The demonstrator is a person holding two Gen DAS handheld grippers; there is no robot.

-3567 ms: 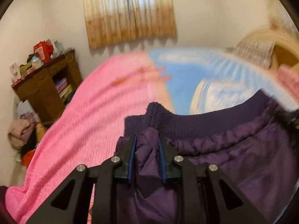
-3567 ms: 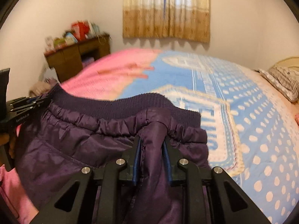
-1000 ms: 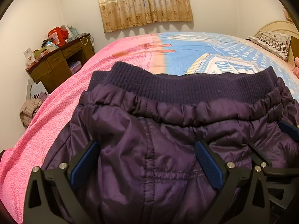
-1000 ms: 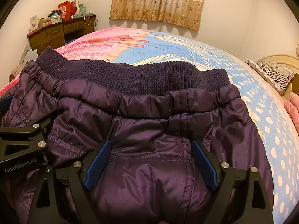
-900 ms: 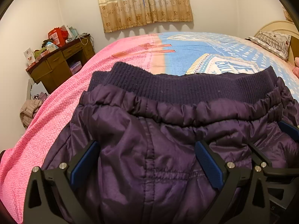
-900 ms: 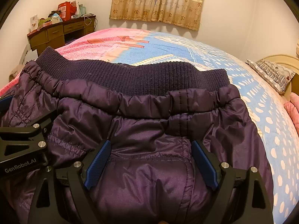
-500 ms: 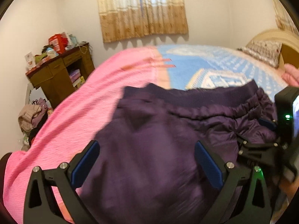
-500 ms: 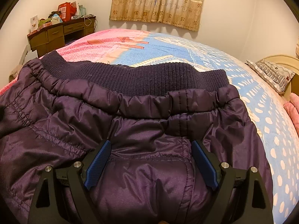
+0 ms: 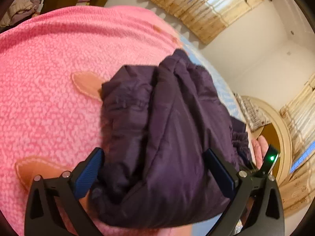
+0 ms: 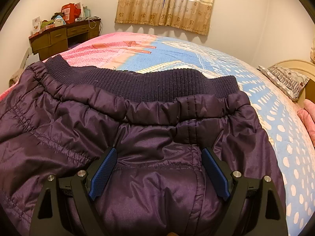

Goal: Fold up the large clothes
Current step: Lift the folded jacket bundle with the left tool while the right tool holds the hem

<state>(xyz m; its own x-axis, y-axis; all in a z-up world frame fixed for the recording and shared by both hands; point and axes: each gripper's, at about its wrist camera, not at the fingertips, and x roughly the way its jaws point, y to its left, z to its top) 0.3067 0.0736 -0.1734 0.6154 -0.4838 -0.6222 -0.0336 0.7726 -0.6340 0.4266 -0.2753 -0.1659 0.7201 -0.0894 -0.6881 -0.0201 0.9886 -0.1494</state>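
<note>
A dark purple padded garment (image 10: 137,137) with a ribbed knit band (image 10: 149,82) lies folded on the bed. In the right wrist view my right gripper (image 10: 159,161) is open, its blue pads (image 10: 104,167) spread over the shiny fabric just below the elastic hem. In the left wrist view the garment (image 9: 161,137) shows as a folded bundle seen from its left side. My left gripper (image 9: 155,169) is open and tilted, its blue pads (image 9: 88,171) on either side of the bundle's near edge, holding nothing.
The bed has a pink fleece blanket (image 9: 49,78) on the left and a blue spotted cover (image 10: 275,118) on the right. A wooden desk (image 10: 59,37) with clutter stands by the far wall. A pillow (image 10: 285,80) and headboard are at right. The other gripper's body with a green light (image 9: 271,159) is nearby.
Both grippers, earlier shut on the garment, are open. My left gripper has swung left and tilted, now looking along the bundle from its side. My right gripper has stayed still.
</note>
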